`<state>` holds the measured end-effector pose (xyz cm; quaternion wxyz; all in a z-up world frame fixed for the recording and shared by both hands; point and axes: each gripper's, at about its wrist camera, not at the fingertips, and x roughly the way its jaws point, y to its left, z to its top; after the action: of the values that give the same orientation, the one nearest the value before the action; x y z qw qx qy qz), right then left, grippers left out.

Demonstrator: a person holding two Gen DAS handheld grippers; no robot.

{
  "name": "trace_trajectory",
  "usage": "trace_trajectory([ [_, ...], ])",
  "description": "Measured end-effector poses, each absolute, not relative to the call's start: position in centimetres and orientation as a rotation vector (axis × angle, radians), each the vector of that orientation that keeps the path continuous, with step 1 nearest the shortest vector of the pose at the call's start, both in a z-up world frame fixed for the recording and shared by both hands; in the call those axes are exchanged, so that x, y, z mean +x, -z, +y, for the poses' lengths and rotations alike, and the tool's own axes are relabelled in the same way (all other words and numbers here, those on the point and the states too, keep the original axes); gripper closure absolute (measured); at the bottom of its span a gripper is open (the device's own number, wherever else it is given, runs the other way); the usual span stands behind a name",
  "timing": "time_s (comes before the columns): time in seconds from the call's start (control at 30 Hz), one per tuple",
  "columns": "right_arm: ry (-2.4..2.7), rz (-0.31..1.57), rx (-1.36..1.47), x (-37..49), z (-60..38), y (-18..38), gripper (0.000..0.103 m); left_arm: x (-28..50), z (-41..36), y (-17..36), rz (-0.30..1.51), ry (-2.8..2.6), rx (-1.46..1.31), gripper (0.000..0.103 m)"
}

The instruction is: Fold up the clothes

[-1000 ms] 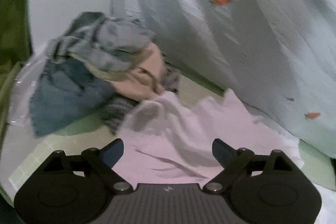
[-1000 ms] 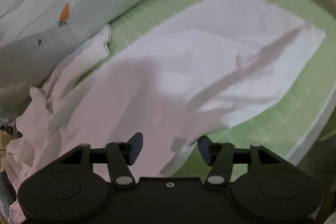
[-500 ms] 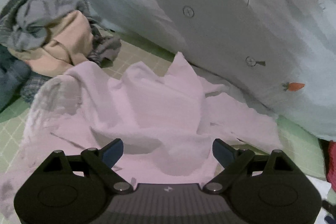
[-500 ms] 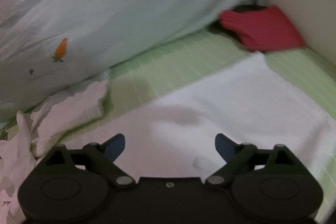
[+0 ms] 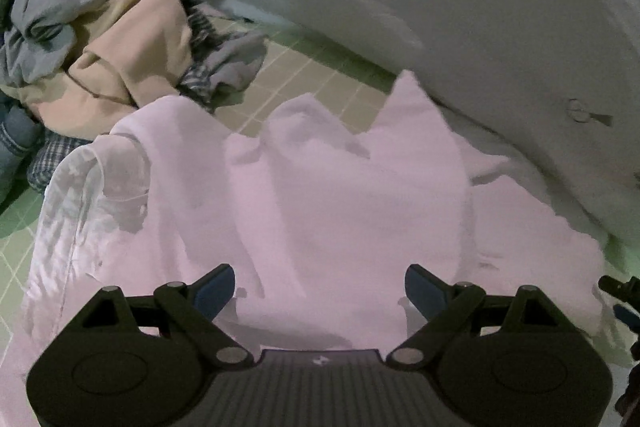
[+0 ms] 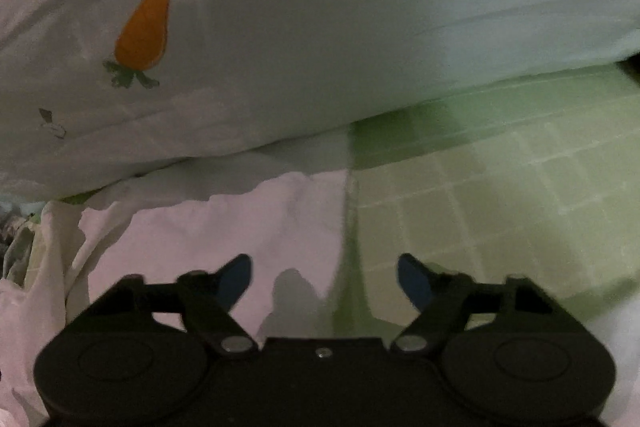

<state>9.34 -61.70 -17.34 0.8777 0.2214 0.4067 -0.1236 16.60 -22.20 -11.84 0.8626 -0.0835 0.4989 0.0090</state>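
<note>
A crumpled pale pink-white garment (image 5: 320, 195) lies on the green checked sheet (image 5: 296, 67). My left gripper (image 5: 320, 287) hovers just over its near part, jaws wide open and empty. In the right wrist view the same garment's edge (image 6: 224, 227) lies at lower left on the green sheet (image 6: 500, 195). My right gripper (image 6: 324, 279) is open and empty, straddling the garment's right edge close above it. The tip of the right gripper shows at the far right of the left wrist view (image 5: 624, 299).
A heap of unfolded clothes, grey, beige and checked blue (image 5: 100, 39), sits at the left. A pale green quilt with carrot prints (image 6: 280, 27) bulges along the back and overhangs the garment; it also shows in the left wrist view (image 5: 480, 7).
Both grippers have moved toward the crumpled garment by the quilt. The right one left the flat white cloth and the red item, and now sits low at the garment's edge. Both stay open.
</note>
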Motion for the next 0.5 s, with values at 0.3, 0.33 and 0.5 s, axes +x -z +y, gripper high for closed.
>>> trace_trajectory([
  [0.3,0.208,0.734,0.411,4.9,-64.1,12.7,0.103,16.8,-22.0,12.2,1.053,-0.019,-0.194,0.011],
  [0.33,0.239,0.707,0.390,3.8,-64.5,11.5,0.103,16.8,-22.1,12.2,1.050,-0.017,-0.197,0.011],
  [0.5,0.479,0.567,0.263,-2.5,-69.1,5.6,0.103,16.1,-21.9,11.8,1.038,-0.001,-0.205,0.011],
])
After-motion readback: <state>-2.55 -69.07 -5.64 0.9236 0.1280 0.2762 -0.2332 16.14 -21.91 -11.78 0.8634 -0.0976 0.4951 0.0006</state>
